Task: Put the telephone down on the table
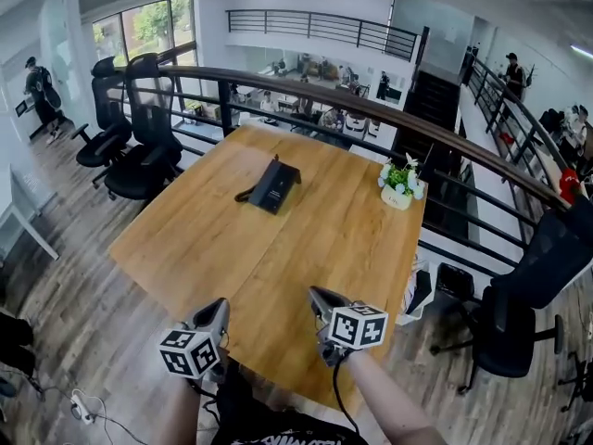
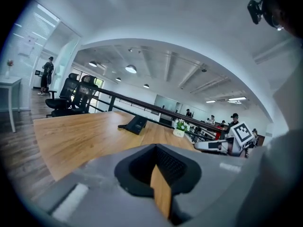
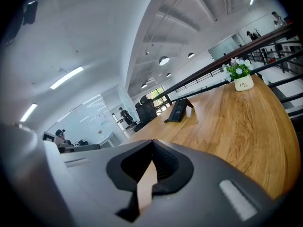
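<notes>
A black telephone (image 1: 273, 186) rests on the far middle of the wooden table (image 1: 306, 248), its cord trailing to the left. It also shows far ahead in both gripper views (image 2: 135, 125) (image 3: 179, 110). My left gripper (image 1: 220, 306) (image 2: 156, 148) hovers over the table's near edge, jaws together and empty. My right gripper (image 1: 320, 295) (image 3: 151, 143) sits beside it, to its right, shut on nothing. Both point toward the telephone from well short of it. The right gripper's marker cube (image 2: 241, 132) shows in the left gripper view.
A small potted plant (image 1: 400, 185) stands near the table's right edge. A dark railing (image 1: 371, 109) curves behind the table. Black office chairs (image 1: 139, 146) stand at the far left, another chair (image 1: 528, 313) at the right. People stand in the background.
</notes>
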Action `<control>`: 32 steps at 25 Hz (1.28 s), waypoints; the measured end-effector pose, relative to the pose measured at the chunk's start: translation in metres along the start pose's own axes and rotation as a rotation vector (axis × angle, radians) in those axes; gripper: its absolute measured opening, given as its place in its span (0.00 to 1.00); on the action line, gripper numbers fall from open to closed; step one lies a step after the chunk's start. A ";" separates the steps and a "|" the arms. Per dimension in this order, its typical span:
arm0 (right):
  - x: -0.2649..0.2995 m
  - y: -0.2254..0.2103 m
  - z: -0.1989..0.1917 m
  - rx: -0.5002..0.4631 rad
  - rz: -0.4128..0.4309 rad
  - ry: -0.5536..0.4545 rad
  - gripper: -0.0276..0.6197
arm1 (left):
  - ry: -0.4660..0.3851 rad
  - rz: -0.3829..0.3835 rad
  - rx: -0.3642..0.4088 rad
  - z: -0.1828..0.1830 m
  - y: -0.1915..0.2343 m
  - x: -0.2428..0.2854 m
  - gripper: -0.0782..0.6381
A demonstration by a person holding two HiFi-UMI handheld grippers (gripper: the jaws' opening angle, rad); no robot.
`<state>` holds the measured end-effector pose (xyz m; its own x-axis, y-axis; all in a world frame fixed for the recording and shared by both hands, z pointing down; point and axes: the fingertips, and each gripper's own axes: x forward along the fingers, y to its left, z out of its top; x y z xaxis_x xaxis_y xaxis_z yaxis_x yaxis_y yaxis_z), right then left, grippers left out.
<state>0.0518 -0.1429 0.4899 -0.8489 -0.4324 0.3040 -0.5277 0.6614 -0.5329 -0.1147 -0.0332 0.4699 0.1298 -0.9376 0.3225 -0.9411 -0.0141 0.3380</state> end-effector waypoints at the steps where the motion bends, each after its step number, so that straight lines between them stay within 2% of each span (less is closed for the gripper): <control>1: -0.007 0.003 -0.004 0.002 0.015 -0.005 0.04 | 0.005 0.007 -0.007 -0.010 -0.006 -0.007 0.11; 4: -0.023 0.011 -0.017 -0.010 0.050 0.006 0.04 | 0.006 0.026 -0.033 -0.029 -0.022 -0.029 0.11; 8: -0.026 0.032 -0.045 -0.041 0.121 0.068 0.04 | -0.017 0.061 -0.046 -0.038 -0.031 -0.060 0.11; 15: -0.027 0.090 -0.091 -0.199 0.269 0.174 0.04 | -0.026 0.137 -0.094 -0.061 -0.024 -0.112 0.11; 19: -0.028 0.113 -0.105 -0.271 0.315 0.207 0.04 | -0.037 0.153 -0.071 -0.069 -0.021 -0.134 0.11; 25: -0.038 0.145 -0.131 -0.317 0.336 0.238 0.04 | -0.062 0.195 -0.107 -0.083 -0.011 -0.186 0.11; 32: -0.071 0.188 -0.161 -0.288 0.381 0.243 0.04 | -0.072 0.235 -0.147 -0.111 -0.017 -0.248 0.11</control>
<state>0.0081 0.1112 0.4951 -0.9463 0.0032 0.3232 -0.1381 0.9000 -0.4133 -0.0964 0.2382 0.4824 -0.1139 -0.9315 0.3455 -0.8868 0.2521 0.3873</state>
